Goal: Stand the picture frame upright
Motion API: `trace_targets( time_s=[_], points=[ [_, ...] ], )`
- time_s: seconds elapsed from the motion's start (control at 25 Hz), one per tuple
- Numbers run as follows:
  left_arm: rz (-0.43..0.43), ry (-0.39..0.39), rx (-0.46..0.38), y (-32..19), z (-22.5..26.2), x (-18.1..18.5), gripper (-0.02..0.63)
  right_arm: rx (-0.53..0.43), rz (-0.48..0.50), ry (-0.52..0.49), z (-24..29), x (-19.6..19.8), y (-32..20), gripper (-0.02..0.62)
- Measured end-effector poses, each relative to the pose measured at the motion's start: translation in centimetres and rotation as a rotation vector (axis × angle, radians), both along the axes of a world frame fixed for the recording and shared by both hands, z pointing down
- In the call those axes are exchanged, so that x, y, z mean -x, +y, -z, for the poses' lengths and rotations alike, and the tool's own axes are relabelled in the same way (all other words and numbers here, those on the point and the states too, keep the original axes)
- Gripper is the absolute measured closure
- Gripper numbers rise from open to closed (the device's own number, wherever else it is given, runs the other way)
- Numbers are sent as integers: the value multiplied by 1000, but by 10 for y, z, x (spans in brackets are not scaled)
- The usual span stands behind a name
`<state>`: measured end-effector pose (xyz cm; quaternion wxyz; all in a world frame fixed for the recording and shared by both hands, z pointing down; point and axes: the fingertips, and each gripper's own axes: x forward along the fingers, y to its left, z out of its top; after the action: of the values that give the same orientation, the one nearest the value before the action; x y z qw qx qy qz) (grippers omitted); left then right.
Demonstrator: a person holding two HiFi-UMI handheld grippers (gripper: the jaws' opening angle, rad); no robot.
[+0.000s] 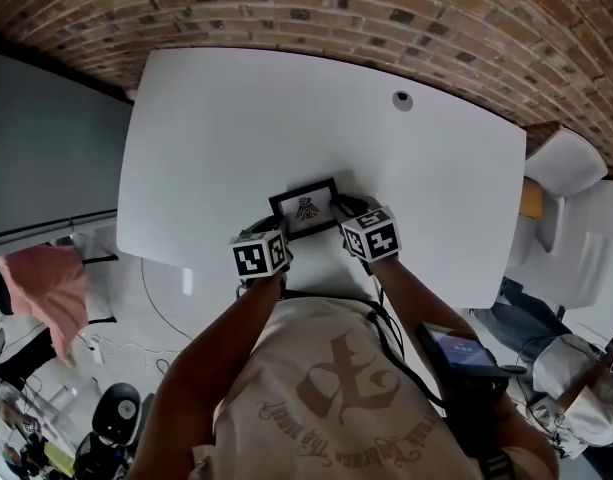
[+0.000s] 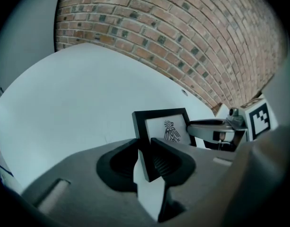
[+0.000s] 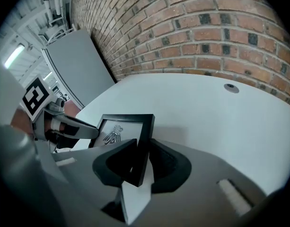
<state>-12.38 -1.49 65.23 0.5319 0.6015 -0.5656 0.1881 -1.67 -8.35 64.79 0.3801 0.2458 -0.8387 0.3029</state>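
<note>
Black picture frame [image 1: 304,208] is pinched at both side edges, by the left hand-held gripper [image 1: 274,226] and the right hand-held gripper [image 1: 346,216]; it is held near the white counter's [image 1: 206,128] front edge.

Red brick wall [image 1: 286,8] behind a white table [image 1: 226,128], white chair [image 1: 566,163] alongside

The light is bright, soft and even, and the white worktop [image 1: 236,118] ahead of my hand-held grippers looks almost washed out. Beyond my right hand-held gripper [image 3: 141,155], the picture frame [image 3: 117,132] throws only a faint grey shadow. A ceiling strip light [image 3: 14,56] glows far off to its left. The brick wall [image 2: 182,37] bows with lens distortion and the corners go black. The body of my left hand-held gripper [image 2: 145,157], close to the lens, is blurred.
</note>
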Motion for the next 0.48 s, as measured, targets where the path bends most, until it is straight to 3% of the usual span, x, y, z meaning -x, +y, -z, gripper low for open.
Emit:
trace_targets(
  time_s=[0.48],
  points=[
    [-129,-29,-81,-31,21,-32,515,-82,-102,-21,20,-40,-17,503]
  ],
)
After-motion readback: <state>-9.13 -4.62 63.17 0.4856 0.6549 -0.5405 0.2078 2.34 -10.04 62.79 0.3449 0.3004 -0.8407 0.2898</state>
